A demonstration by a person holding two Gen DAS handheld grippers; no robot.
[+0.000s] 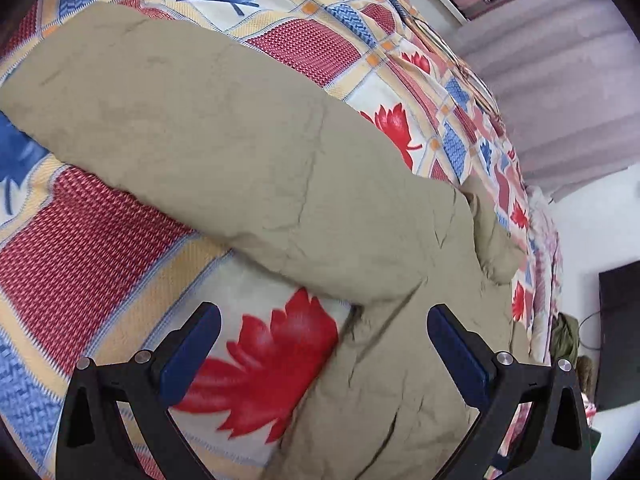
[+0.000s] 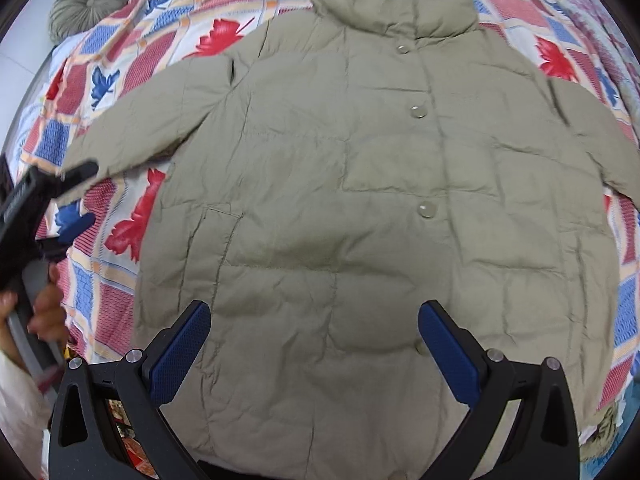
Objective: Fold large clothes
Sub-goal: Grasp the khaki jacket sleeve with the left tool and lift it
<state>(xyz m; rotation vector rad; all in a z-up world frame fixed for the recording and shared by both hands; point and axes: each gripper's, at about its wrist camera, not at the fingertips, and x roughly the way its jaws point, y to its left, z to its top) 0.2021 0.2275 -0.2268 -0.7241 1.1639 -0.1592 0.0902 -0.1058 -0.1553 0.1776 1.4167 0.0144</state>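
Padded jacket [image 2: 360, 200] lies flat, front up, on middle of patterned bedspread [image 2: 108, 52], collar toward far edge. Left gripper [image 1: 324, 344] fingers apart, empty, above sleeve [image 1: 192, 120] root. Right gripper [image 2: 314, 340] apart, empty, over hem. Advice: take sleeve near cuff, fold flat across chest, avoid bunching.

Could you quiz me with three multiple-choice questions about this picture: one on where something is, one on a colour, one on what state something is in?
1. Where does the jacket lie?
A. on a patterned bedspread
B. on a hanger
C. in a basket

2. What colour is the jacket?
A. black
B. beige
C. red

3. How do the right tool's fingers stand?
A. clamped on a sleeve
B. apart, holding nothing
C. shut on a button

Answers: 1 A, the bedspread shows all around it. 2 B, its fabric is beige all over. 3 B, the blue pads stand wide apart over the hem.
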